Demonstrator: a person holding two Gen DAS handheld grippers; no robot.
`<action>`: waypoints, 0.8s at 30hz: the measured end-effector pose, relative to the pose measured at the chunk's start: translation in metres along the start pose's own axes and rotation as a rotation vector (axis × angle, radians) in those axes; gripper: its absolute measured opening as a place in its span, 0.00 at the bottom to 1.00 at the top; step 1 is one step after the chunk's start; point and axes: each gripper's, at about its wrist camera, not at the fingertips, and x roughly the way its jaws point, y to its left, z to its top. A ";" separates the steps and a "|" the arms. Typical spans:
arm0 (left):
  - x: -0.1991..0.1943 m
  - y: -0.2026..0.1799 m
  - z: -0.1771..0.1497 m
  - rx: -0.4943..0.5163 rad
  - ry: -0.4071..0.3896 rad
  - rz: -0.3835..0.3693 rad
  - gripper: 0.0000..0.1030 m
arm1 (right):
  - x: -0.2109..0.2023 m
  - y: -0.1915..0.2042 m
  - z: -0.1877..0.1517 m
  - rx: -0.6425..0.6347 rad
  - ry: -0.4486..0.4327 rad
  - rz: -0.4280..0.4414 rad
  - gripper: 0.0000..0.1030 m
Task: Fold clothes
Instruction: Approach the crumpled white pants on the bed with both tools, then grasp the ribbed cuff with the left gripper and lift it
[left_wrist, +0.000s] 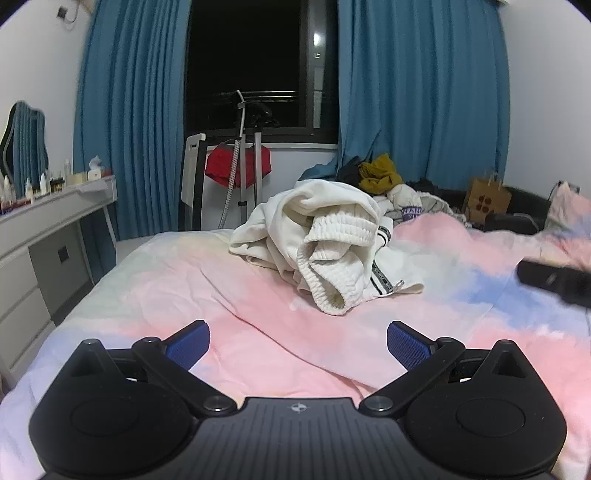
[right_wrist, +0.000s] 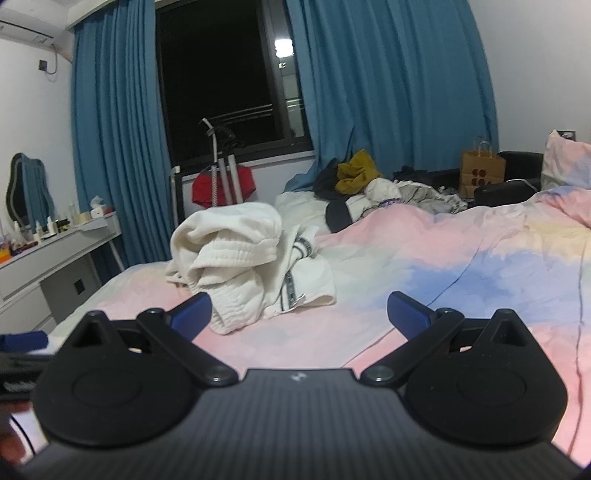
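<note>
A crumpled cream-white garment (left_wrist: 332, 243) with a ribbed hem and a zipper lies in a heap on the pink, blue and yellow bedspread (left_wrist: 184, 280). My left gripper (left_wrist: 298, 345) hovers open over the bed, short of the heap, with nothing between its blue pads. In the right wrist view the same garment (right_wrist: 247, 258) sits ahead and to the left of my right gripper (right_wrist: 299, 314), which is also open and holds nothing. The right gripper shows as a blurred black shape (left_wrist: 554, 284) at the right edge of the left wrist view.
More clothes (left_wrist: 384, 177) are piled at the far side of the bed, among them a mustard one. A brown paper bag (right_wrist: 480, 173) stands at the back right. A grey dresser (left_wrist: 48, 236) with bottles runs along the left. A garment steamer stand (left_wrist: 240, 162) with red cloth stands by the window.
</note>
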 end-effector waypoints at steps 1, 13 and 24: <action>0.007 -0.004 0.001 0.018 0.005 0.004 1.00 | -0.001 -0.001 0.001 0.001 -0.002 -0.009 1.00; 0.151 -0.054 0.043 0.125 -0.028 -0.014 0.98 | 0.026 -0.041 -0.009 0.091 0.058 -0.090 1.00; 0.283 -0.095 0.077 0.273 -0.125 0.096 0.79 | 0.091 -0.060 -0.035 0.154 0.161 -0.102 1.00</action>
